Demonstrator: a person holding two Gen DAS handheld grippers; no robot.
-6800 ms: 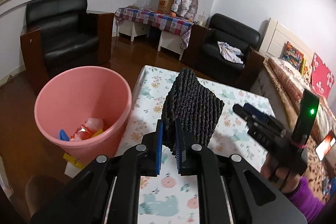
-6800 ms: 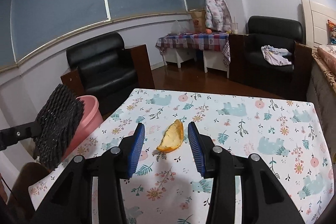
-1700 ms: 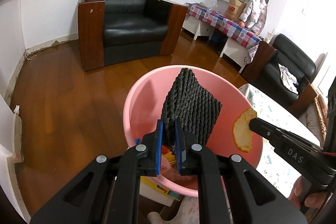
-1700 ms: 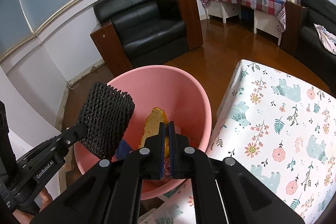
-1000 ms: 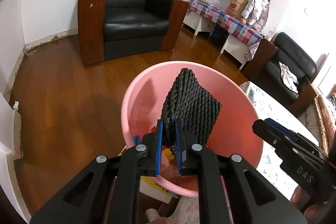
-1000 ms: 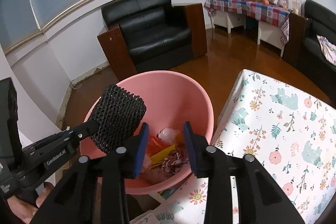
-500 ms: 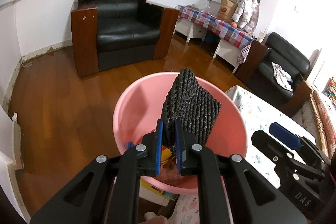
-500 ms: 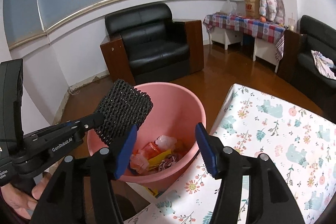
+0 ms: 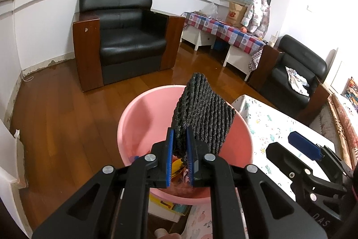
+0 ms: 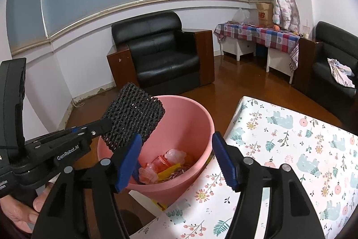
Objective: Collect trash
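A black foam net (image 9: 203, 118) stands upright between the pads of my left gripper (image 9: 179, 133), which is shut on its lower edge above the pink bin (image 9: 143, 118). In the right wrist view the black foam net (image 10: 134, 113) hangs over the near left rim of the pink bin (image 10: 197, 118). My right gripper (image 10: 176, 138) is over the bin's near side with its jaws opening wide and nothing between them. Mixed trash (image 10: 165, 162) lies at the bottom. The right gripper (image 9: 279, 142) also shows over the table in the left wrist view.
The floral-cloth table (image 10: 290, 138) abuts the bin on the right. A black armchair (image 9: 125, 37) stands behind on the wooden floor (image 9: 56, 115). A checked-cloth side table (image 10: 257, 35) and a second armchair (image 9: 299, 73) are farther right. A hand (image 10: 20, 212) holds the left gripper.
The right gripper's jaws have spread much wider, with nothing in them. Both grippers have lifted and drawn back a little from the bin. The left still grips the foam net.
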